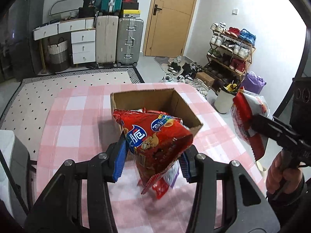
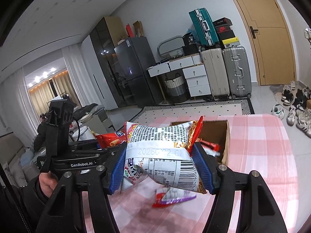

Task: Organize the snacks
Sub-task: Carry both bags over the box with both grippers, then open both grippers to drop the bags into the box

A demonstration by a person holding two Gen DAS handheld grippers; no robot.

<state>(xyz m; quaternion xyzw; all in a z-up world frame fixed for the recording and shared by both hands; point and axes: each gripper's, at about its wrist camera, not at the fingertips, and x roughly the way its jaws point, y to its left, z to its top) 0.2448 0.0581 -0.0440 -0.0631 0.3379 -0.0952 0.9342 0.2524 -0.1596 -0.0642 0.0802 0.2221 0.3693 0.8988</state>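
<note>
Left hand-held gripper (image 1: 153, 155): pinching red snack bag (image 1: 155, 141)
Right hand-held gripper (image 2: 161, 165): pinching white noodle-snack bag (image 2: 161, 155)
Cardboard box (image 1: 186, 106): on pink checked surface (image 1: 77, 120)

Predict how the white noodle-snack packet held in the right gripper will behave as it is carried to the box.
The white packet pinches in at its middle between the blue fingers, so it is probably soft and light. Its ends bulge, so it may sag or swing. The glossy film could slip.
</note>
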